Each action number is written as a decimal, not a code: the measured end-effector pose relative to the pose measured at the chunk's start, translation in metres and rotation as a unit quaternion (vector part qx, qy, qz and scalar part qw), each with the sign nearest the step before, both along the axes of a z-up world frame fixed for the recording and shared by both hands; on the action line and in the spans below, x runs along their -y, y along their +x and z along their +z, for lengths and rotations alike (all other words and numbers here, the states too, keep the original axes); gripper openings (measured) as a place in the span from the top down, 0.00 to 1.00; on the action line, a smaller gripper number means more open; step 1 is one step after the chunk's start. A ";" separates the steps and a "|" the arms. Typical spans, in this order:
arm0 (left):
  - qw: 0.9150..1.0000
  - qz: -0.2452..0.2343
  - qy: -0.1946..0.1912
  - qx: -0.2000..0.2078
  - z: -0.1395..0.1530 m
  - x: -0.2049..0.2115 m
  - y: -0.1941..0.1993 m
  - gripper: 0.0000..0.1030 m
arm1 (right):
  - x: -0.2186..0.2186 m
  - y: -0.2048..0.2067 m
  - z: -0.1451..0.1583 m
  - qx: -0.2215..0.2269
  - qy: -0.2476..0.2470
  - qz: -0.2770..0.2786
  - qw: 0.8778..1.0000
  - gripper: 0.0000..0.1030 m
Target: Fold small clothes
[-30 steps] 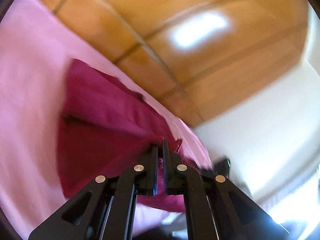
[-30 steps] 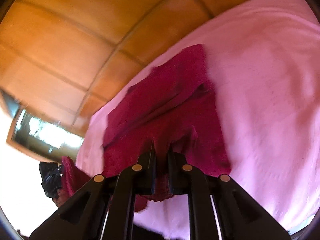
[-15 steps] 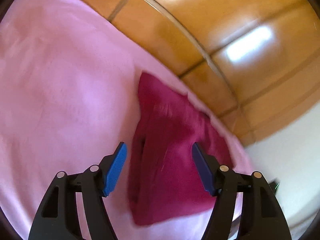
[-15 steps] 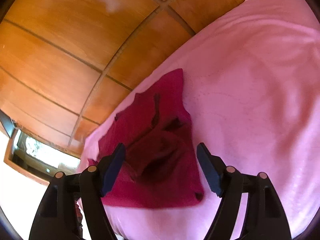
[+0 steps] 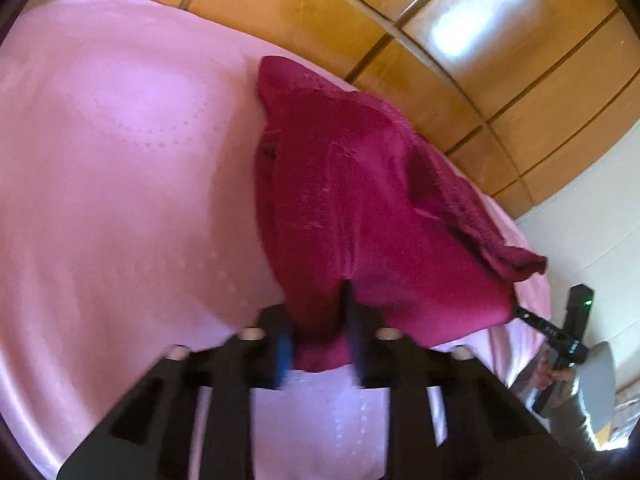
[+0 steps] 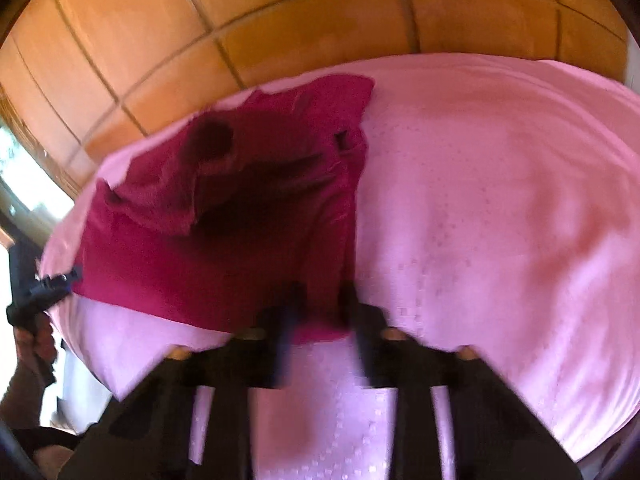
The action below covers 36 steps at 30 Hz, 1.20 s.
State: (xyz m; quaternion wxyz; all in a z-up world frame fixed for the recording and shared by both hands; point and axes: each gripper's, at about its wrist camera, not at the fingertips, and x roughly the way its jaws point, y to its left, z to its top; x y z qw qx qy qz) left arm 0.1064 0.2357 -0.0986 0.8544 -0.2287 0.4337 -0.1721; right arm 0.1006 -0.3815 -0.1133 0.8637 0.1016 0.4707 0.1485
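The left gripper (image 5: 318,332) is closing its black fingers with blue pads on the near hem of the crumpled magenta knitted garment (image 5: 360,184), cloth between the jaws. The right gripper (image 6: 320,328) is closing likewise on the same hem's other corner, cloth between its jaws too. The garment lies on a pale pink dotted bedsheet (image 5: 120,160), running from each gripper toward twelve o'clock, long axis away from the person. Bare sheet lies at nine o'clock of the left gripper and three o'clock of the right; the orange wooden panelling (image 6: 280,20) stands just beyond the far edge.

Motion blur smears both tongs' fingertips (image 5: 285,344) against the garment (image 5: 360,200).
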 end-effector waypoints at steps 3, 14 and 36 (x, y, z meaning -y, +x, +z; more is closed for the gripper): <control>1.000 -0.003 -0.011 0.012 0.008 0.004 -0.007 0.90 | 0.003 -0.009 0.009 0.010 0.010 -0.003 1.000 0.89; 0.999 -0.048 -0.011 -0.019 0.010 -0.002 -0.089 0.91 | 0.024 -0.084 0.019 -0.034 0.031 0.008 0.999 0.91; 0.999 -0.043 -0.007 0.018 0.021 -0.013 0.003 0.53 | -0.038 -0.002 0.050 0.087 -0.122 0.115 0.982 0.36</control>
